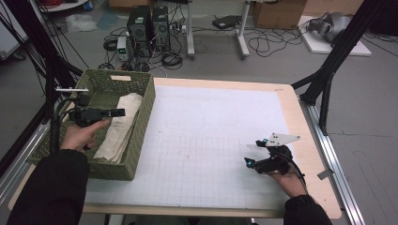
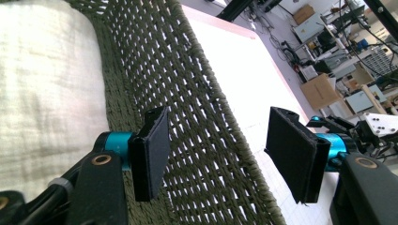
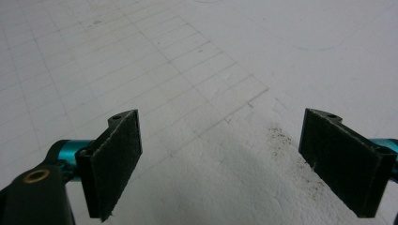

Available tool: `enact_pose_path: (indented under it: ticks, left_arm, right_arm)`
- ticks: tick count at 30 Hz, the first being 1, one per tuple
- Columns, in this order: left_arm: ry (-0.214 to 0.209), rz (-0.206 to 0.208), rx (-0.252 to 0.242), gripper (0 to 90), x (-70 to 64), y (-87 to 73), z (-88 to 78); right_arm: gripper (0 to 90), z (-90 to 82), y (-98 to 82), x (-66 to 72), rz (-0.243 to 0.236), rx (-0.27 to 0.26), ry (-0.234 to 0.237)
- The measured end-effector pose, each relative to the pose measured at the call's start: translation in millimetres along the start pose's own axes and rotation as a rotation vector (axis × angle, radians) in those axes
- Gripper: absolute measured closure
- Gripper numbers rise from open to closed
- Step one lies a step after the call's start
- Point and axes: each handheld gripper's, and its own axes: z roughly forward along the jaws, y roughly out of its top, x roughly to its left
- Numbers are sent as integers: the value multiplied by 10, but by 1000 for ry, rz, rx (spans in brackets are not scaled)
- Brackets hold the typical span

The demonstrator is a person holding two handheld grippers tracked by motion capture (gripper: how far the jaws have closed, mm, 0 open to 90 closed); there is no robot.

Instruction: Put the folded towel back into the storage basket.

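The left gripper hovered at frame left over the folded cloth in the basket, jaws apart and empty — best lifted straight up, clear of the wall; the right gripper was wide open.

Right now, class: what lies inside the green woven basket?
Inside the basket lies a folded cream cloth. The left gripper hovers above it, jaws open. The basket floor under the cloth is covered, so anything beneath cannot be seen.

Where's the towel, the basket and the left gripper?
towel [image 1: 118,126], high view, middle of the folded cloth
basket [image 1: 146,110], high view, right wall of the weave
left gripper [image 2: 218,154], left gripper view, midway between its open pads
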Motion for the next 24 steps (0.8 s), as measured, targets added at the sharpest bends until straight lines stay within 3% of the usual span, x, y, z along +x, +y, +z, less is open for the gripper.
enact_pose_path:
  ticks: [10,24]
  left_arm:
    - [-41,29,-20,392,-121,-31,20]
    - [-121,90,-20,407,-447,-62,251]
  right_arm:
    - [127,-18,4,17,-7,-2,-4]
    - [127,-20,3,1,-4,-9,-4]
